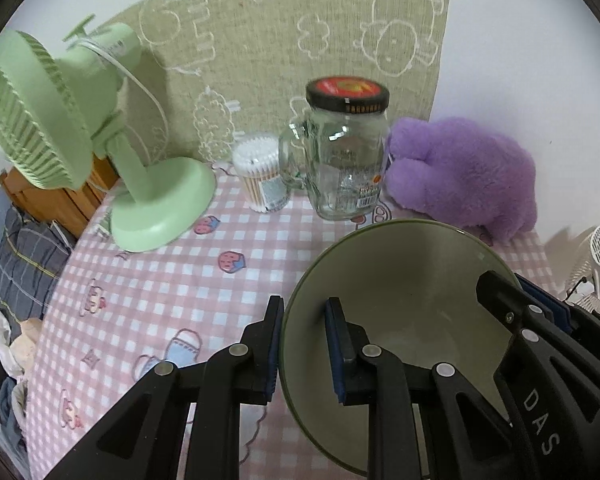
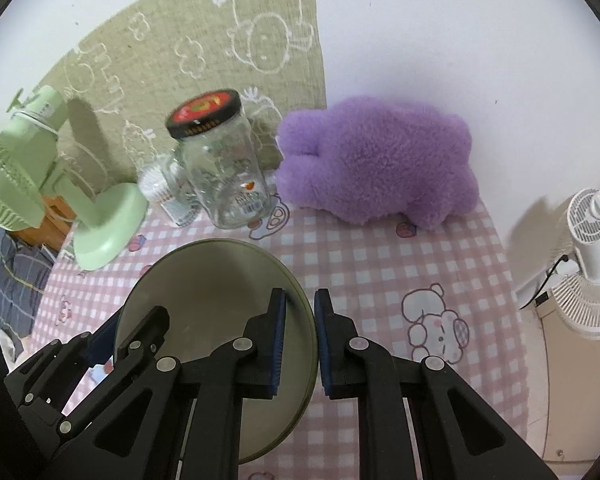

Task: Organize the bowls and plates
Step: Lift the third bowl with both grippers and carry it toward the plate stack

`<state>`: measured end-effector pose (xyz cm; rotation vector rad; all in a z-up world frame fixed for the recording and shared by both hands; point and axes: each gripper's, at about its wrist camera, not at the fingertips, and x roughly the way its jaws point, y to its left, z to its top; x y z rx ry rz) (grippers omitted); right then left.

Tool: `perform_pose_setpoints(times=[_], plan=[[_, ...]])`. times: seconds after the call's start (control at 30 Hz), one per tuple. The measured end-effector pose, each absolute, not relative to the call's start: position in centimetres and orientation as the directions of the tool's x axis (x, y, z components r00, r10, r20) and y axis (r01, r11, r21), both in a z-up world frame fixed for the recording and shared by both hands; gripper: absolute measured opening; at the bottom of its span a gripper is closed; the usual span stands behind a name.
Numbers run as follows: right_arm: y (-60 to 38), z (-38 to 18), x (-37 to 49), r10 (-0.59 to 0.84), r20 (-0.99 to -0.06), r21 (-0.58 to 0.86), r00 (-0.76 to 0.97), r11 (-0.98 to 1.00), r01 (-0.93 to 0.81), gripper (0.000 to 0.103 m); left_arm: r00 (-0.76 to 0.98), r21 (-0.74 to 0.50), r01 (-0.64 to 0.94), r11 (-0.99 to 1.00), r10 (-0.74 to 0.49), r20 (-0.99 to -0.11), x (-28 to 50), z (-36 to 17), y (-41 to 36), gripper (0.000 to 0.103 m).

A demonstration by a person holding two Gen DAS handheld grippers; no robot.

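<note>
A green bowl (image 1: 400, 304) with a pale inside is held between two black claws above a tabletop (image 1: 160, 280) covered in pink-and-white checked cloth. The left claw (image 1: 304, 344) is clamped on the bowl's left rim — one blue-padded finger outside the wall, the other inside. The right claw (image 2: 300, 340) is clamped on the opposite rim the same way, closed tight on the thin wall. The bowl looks clear of the cloth, though contact underneath cannot be confirmed.

Taking the bowl as the landmark: just behind it stands a clear glass jar (image 1: 346, 160) with a black and red lid. Behind and left of the bowl, a tub of cotton swabs (image 1: 262, 178) sits beside the jar, and further left stands a green desk fan (image 1: 80, 140). Behind and right of the bowl lies a purple plush toy (image 1: 464, 176) — and well off to the right stands a white fan (image 2: 592, 256)
</note>
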<state>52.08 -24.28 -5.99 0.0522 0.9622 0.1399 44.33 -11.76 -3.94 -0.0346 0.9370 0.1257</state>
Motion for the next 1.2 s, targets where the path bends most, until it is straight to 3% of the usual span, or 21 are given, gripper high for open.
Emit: perform_pose_setpoints(times=[0.63, 1.2], plan=[[-21.2, 2.1, 42.9, 0.127, -0.751, 0.069, 0.648, 0.991, -0.114, 0.018, 0.66, 0.0, -0.117, 0.993, 0.078, -0.747, 35.4, 3.0, -8.0, 0.019], [-16.9, 5.0, 31.9, 0.073, -0.734, 0.05, 0.675, 0.997, -0.053, 0.018, 0.688, -0.023, -0.044, 0.999, 0.013, -0.726, 25.6, 4.6, -3.1, 0.019]])
